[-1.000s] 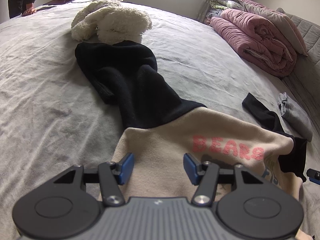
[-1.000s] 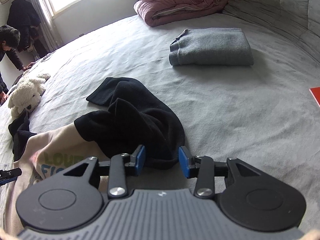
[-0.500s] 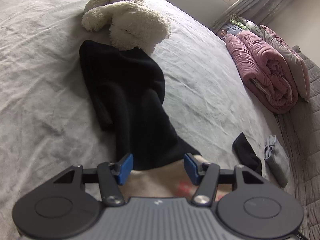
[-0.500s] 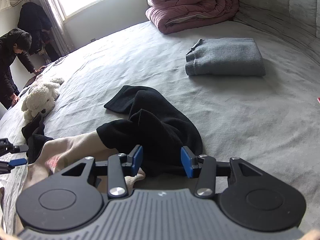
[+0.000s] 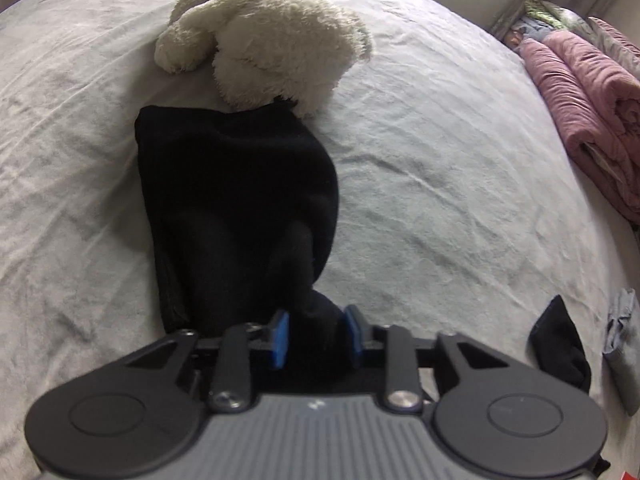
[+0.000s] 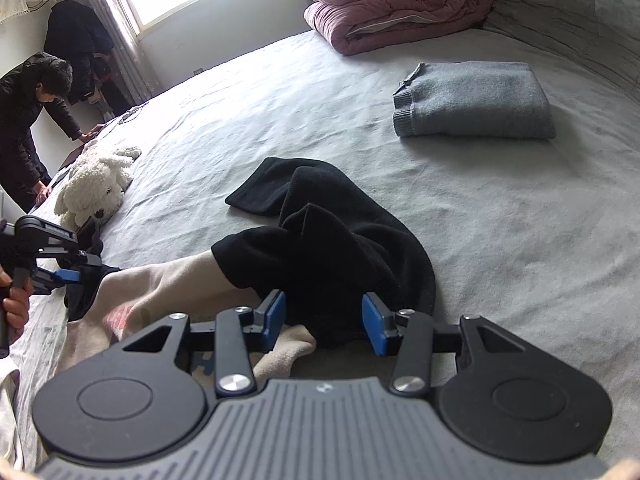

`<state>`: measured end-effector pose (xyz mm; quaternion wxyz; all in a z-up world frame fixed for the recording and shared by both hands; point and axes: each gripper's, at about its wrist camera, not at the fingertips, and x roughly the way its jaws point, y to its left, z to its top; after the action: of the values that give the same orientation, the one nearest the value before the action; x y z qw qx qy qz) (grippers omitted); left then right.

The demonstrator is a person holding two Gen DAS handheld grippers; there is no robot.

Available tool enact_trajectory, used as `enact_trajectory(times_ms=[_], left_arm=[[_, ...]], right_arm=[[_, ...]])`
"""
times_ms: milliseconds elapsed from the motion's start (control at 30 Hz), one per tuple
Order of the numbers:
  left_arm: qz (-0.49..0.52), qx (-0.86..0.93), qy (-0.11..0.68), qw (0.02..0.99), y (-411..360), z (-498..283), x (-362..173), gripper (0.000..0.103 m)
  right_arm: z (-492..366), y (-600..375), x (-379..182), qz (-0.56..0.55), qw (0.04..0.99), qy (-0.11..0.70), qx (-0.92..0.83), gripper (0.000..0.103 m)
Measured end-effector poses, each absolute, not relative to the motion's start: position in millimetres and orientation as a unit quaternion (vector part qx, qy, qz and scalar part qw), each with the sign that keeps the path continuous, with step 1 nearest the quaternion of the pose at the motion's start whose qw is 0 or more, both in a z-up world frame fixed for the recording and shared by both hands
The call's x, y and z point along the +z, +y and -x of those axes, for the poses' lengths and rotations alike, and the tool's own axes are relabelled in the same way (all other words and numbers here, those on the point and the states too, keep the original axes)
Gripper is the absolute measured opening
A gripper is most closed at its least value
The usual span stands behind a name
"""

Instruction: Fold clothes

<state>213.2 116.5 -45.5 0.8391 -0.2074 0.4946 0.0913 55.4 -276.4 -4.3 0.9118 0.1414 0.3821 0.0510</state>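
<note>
A beige sweatshirt [image 6: 160, 284] with black sleeves lies on the grey bed. Its left black sleeve [image 5: 236, 208] stretches away toward a plush toy. My left gripper [image 5: 316, 338] has narrowed its jaws around the near end of that sleeve, and the blue pads touch the fabric. It also shows in the right wrist view [image 6: 66, 276]. The right black sleeve [image 6: 332, 248] lies crumpled. My right gripper [image 6: 323, 322] is open, its jaws straddling the near part of that sleeve.
A white plush dog [image 5: 264, 48] touches the far end of the left sleeve. A folded grey sweater [image 6: 476, 100] and a pink duvet [image 6: 400, 0] lie farther off. A person in black [image 6: 32, 120] leans on the bed's far edge.
My left gripper moved forward from the beige body onto the black sleeve and closed on it. My right gripper edged forward over the right sleeve and stayed open.
</note>
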Motion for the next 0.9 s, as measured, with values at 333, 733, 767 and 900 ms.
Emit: enact_trajectory(times_ms=[333,733,767,900], left_arm=[[0.234,0.078,0.447,0.86,135.2,-157.3,-19.9,0.007],[0.221,0.043,0.418,0.88,141.6,-48.6,9.4,0.007],[0.22,0.04,0.419,0.88,141.3,-40.0,8.6,0.007],[0.215,0.03,0.428,0.877,140.8,-8.1,0.7,0.007]], right_arm=[[-53.7,-275.9,-1.5,-0.149,0.909,0.384,0.066,0.048],[-43.2,-278.6,12.2,-0.152,0.915,0.367,0.074,0.048],[-42.4,-278.2,12.9,-0.152,0.915,0.366,0.075,0.048],[-38.9,-276.0,15.2,-0.156,0.914,0.366,0.081,0.048]])
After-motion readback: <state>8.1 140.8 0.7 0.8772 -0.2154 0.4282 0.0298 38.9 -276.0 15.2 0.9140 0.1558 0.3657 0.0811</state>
